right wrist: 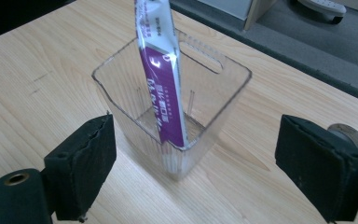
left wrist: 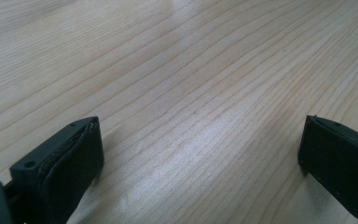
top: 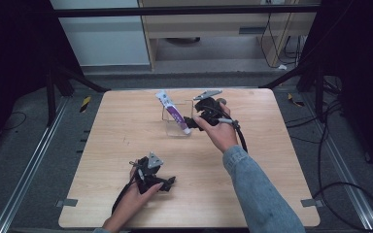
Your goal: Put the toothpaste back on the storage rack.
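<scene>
Honestly, your right gripper (right wrist: 193, 172) fingers are spread wide with the light, squishy toothpaste tube (right wrist: 161, 79) standing tilted in the clear plastic cup (right wrist: 214, 116) just ahead between them, so pinch its flat crimped top.

Purple-and-white tube (right wrist: 161, 84), clear container (right wrist: 214, 112)

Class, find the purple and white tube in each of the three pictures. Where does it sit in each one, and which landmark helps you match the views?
High view: the tube leans in the clear box at the table's far middle, beside the right gripper.
Left gripper view: the tube is not in this picture, just wood grain between open fingers.
Right gripper view: upper centre, standing tilted inside the box, ahead of the open fingers.
Shared landmark: the wooden table.
</scene>
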